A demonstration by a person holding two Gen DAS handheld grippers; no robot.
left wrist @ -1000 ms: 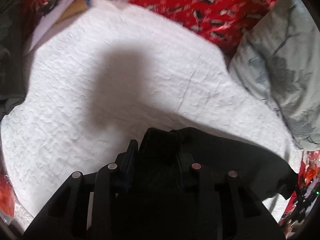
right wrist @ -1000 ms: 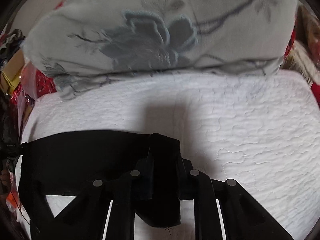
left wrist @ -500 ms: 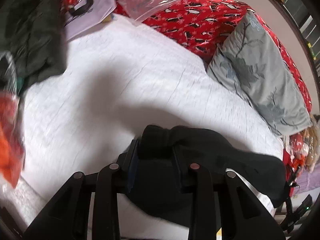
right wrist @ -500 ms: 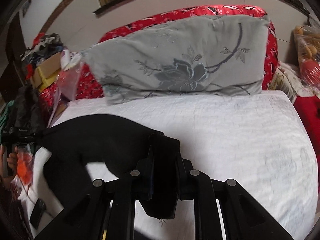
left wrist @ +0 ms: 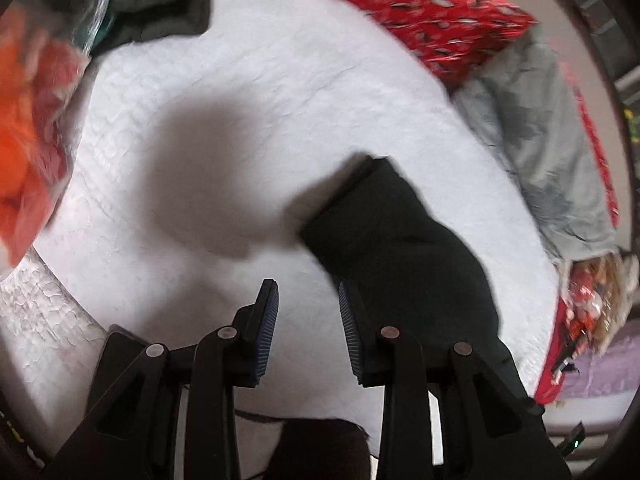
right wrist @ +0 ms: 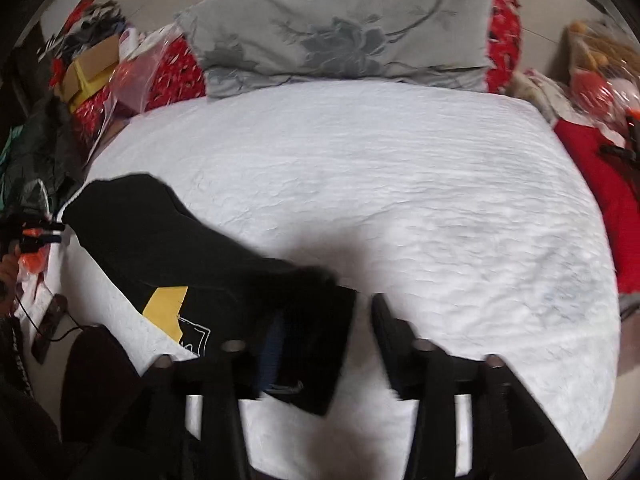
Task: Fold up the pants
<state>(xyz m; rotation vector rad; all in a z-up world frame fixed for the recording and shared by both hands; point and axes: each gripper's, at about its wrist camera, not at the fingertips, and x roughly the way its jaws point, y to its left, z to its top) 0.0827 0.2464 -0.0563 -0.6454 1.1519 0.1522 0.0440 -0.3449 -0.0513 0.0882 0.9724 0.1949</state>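
Right wrist: right hand-held gripper (right wrist: 362, 308) jaws opening, blurred black pants (right wrist: 168, 236) between; left hand-held gripper (left wrist: 307, 292) apart, empty.

left wrist: steeply down, close | right wrist: toward pillow (right wrist: 340, 36) | shared: white bedcover (left wrist: 280, 92) (blurred, seemingly)

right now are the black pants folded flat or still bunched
Not folded flat. The black fabric pants lie as a crumpled, slanted strip on the white quilted bed cover; one end drapes between the opening right gripper.
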